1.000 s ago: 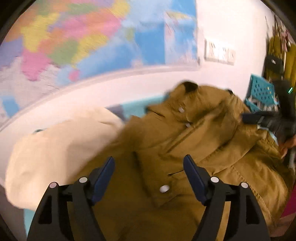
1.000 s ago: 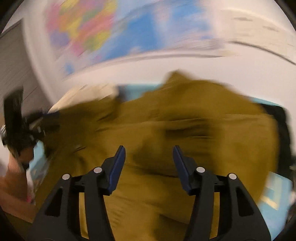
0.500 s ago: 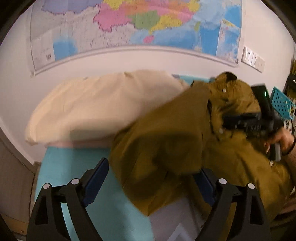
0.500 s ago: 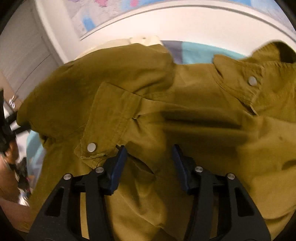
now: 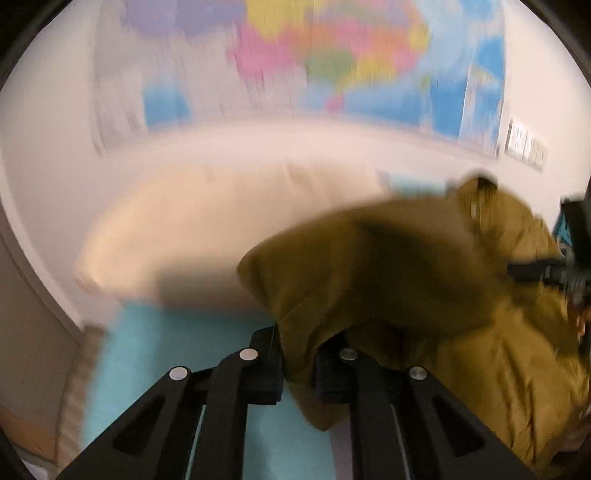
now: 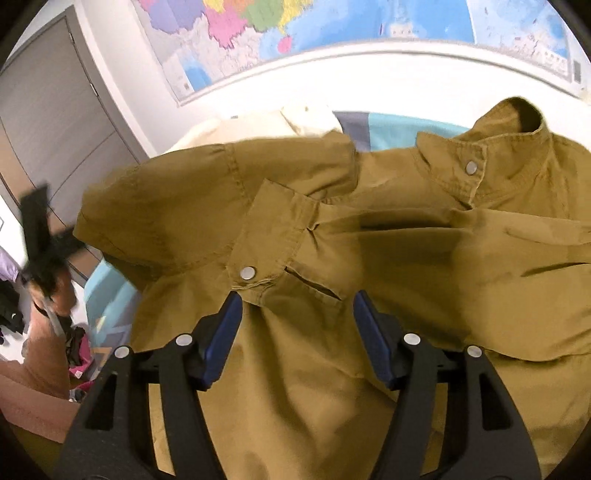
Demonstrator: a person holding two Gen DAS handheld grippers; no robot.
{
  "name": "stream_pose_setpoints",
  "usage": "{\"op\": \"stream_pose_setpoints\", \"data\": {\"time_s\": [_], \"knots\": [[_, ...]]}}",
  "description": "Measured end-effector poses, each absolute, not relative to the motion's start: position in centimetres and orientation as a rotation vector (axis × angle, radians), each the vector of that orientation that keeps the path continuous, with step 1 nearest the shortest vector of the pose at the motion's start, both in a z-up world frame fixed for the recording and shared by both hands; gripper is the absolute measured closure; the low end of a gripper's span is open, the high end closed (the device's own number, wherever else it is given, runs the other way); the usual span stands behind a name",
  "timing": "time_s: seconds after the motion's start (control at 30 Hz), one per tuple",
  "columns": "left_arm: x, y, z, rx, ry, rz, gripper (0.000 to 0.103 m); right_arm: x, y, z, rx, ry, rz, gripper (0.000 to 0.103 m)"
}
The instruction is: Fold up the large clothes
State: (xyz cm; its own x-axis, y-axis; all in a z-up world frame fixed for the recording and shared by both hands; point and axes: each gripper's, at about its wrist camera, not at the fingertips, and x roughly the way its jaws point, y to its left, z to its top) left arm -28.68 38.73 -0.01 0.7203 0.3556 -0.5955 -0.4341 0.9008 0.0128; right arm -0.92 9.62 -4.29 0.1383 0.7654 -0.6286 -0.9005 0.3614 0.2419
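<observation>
Left wrist: one tongs (image 5: pixel 297 363) has just closed, pinching one mustard jacket (image 5: pixel 399 273).

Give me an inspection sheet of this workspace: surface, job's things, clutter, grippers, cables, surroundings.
Surface: turquoise sheet, bare at the left.
Job's things: mustard jacket spread out, cuff folded across its front, snaps showing.
Clutter: cream pillow behind the jacket.
Grippers: left hand-held gripper has just been closing and is shut on a jacket fold; right hand-held gripper has just been opening, jaws apart above the jacket, below the cuff.
Cables: nothing seen.
Surroundings: wall map, grey door.
</observation>
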Motion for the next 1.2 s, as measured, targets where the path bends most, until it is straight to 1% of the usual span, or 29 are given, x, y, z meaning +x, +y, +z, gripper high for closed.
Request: {"op": "stream_pose_setpoints", "data": {"time_s": [0.07, 0.13, 0.2, 0.27, 0.3, 0.37, 0.4, 0.43, 0.47, 0.53, 0.6, 0.67, 0.77, 0.8, 0.83, 0.87, 0.97, 1.0, 1.03, 1.07, 1.1, 1.13, 1.2], "knots": [[-29.4, 38.2, 4.5, -0.086, 0.542, 0.483, 0.092, -1.2, 9.0, -3.7, -0.201, 0.748, 1.227, 0.04], [-29.2, 36.9, 8.0, -0.011, 0.493, 0.509, 0.089, -1.4, 8.4, -3.1, -0.19, 0.729, 1.231, 0.039], [-27.9, 34.2, 9.7, 0.116, 0.46, 0.499, 0.086, -1.5, 7.8, -2.5, -0.157, 0.71, 1.242, 0.037], [-27.2, 31.8, 9.8, 0.171, 0.452, 0.456, 0.086, -1.6, 6.9, -2.2, -0.119, 0.698, 1.256, 0.036], [-26.5, 30.6, 9.7, 0.192, 0.453, 0.409, 0.084, -1.6, 6.5, -2.0, -0.106, 0.691, 1.259, 0.036], [-24.9, 27.5, 8.7, 0.237, 0.452, 0.308, 0.076, -1.8, 5.5, -1.7, -0.08, 0.683, 1.268, 0.035], [-24.3, 26.7, 8.1, 0.248, 0.449, 0.263, 0.071, -1.7, 4.9, -1.6, -0.064, 0.682, 1.268, 0.035], [-23.5, 25.6, 7.1, 0.257, 0.458, 0.208, 0.068, -1.6, 4.4, -1.5, -0.048, 0.685, 1.268, 0.034], [-23.0, 24.5, 6.2, 0.265, 0.474, 0.168, 0.063, -1.4, 3.5, -1.4, -0.027, 0.687, 1.26, 0.034], [-21.5, 22.3, 3.6, 0.294, 0.538, 0.084, 0.062, -1.0, 2.5, -1.1, -0.003, 0.686, 1.244, 0.034], [-19.9, 20.2, 0.5, 0.327, 0.608, 0.057, 0.049, -0.7, 1.1, -0.7, 0.032, 0.683, 1.231, 0.031], [-19.1, 18.8, -2.1, 0.319, 0.653, 0.009, 0.048, -0.7, 0.2, -0.3, 0.053, 0.674, 1.237, 0.029], [-19.5, 17.5, -4.6, 0.3, 0.677, -0.025, 0.044, -1.6, 0.5, 0.0, 0.01, 0.676, 1.252, 0.026], [-19.9, 17.4, -4.9, 0.305, 0.675, -0.022, 0.039, -2.1, 1.0, 0.1, -0.016, 0.675, 1.262, 0.025], [-20.3, 17.2, -5.4, 0.308, 0.684, -0.011, 0.032, -2.9, 2.0, 0.2, -0.06, 0.674, 1.282, 0.022], [-20.6, 17.2, -5.7, 0.303, 0.696, 0.002, 0.029, -3.4, 2.6, 0.3, -0.089, 0.671, 1.295, 0.017], [-21.8, 17.6, -5.5, 0.279, 0.708, 0.003, 0.028, -5.4, 5.8, 0.0, -0.224, 0.641, 1.319, 0.016], [-22.3, 17.5, -5.4, 0.285, 0.707, 0.003, 0.024, -5.9, 6.9, -0.2, -0.267, 0.636, 1.33, 0.016], [-22.7, 17.3, -5.4, 0.297, 0.706, 0.01, 0.022, -6.5, 8.2, -0.7, -0.329, 0.636, 1.342, 0.021], [-23.2, 17.2, -5.4, 0.309, 0.705, 0.021, 0.022, -6.9, 8.9, -1.1, -0.37, 0.632, 1.345, 0.048], [-24.0, 17.1, -5.6, 0.316, 0.704, 0.026, 0.022, -7.2, 9.8, -1.5, -0.418, 0.633, 1.367, 0.066], [-24.7, 17.3, -5.6, 0.324, 0.7, 0.036, 0.022, -7.3, 10.0, -1.5, -0.422, 0.632, 1.37, 0.087], [-25.7, 18.2, -5.2, 0.291, 0.695, 0.038, 0.022, -6.8, 8.8, -0.3, -0.34, 0.595, 1.394, 0.088]]}}
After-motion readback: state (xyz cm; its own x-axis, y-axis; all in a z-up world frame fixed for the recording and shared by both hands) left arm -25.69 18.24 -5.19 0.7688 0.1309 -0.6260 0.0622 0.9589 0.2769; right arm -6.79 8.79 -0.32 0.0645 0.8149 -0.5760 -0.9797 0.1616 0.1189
